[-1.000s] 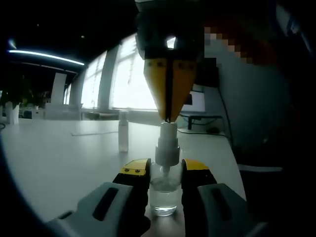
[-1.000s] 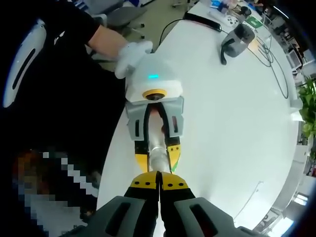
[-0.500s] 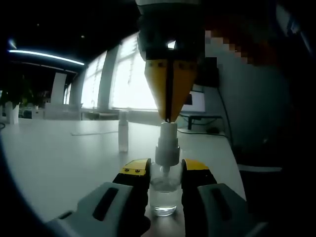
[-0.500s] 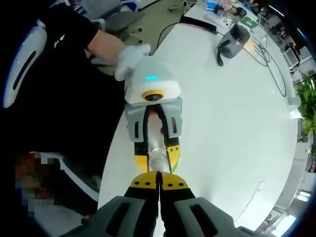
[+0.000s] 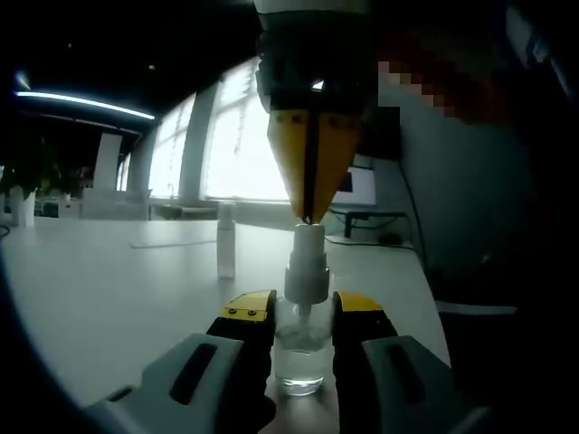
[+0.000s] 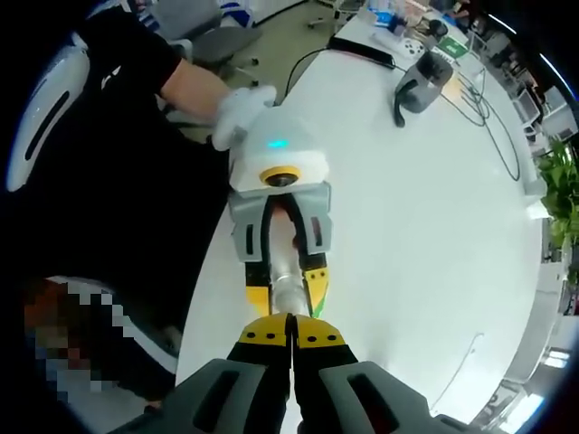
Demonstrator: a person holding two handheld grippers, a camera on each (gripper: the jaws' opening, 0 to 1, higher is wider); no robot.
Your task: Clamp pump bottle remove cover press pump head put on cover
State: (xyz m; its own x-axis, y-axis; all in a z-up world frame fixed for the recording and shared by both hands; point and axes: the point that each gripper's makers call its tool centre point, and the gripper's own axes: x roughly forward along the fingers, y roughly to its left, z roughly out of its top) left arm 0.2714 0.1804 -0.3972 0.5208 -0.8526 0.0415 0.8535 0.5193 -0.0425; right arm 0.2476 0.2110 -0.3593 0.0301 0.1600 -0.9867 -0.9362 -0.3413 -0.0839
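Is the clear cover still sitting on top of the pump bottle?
No: the bottle's white pump head is bare, and the cover stands apart on the table.

On my left gripper I see yellow jaw tips with black edging over grey bodies. Between them stands the bottle, clear glass with a white pump head. My right gripper comes down as a yellow wedge split by a dark line. The table is white, and a pale cover stands on it. From the right gripper view, the left gripper's housing is white with a small green light, and a black sleeve ends in a white glove. A grey headset sits on the table.
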